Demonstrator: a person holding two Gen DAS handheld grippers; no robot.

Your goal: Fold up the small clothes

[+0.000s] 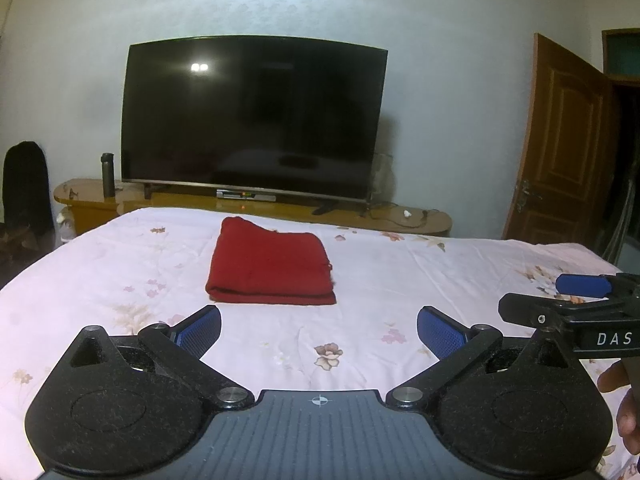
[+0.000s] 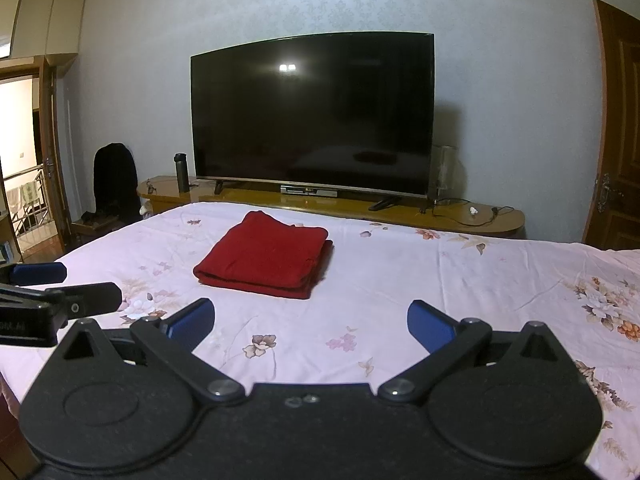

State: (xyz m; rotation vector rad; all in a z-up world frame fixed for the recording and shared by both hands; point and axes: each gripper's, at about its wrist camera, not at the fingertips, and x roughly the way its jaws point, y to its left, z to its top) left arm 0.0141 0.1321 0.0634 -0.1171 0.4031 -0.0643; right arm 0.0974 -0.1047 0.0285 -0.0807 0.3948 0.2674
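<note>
Red garment (image 1: pixel 271 267) folded flat on the floral bed (image 1: pixel 440 272), in front of the dark TV (image 1: pixel 252 116). Left gripper (image 1: pixel 319 330) and right gripper (image 2: pixel 311 322) both spread wide, holding nothing, hovering nearer than the garment. Black bottle (image 1: pixel 107 174) left of the TV, on the wooden stand (image 1: pixel 420 220).

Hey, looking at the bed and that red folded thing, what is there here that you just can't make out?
- Red garment: its type is hidden by its own folds, in both views.
- Small white item on the TV stand: too small to identify.
- Left tool and right tool, both open: the near bed lies hidden under their bodies.
- Doorway, right wrist view: cut off by the edge.
</note>
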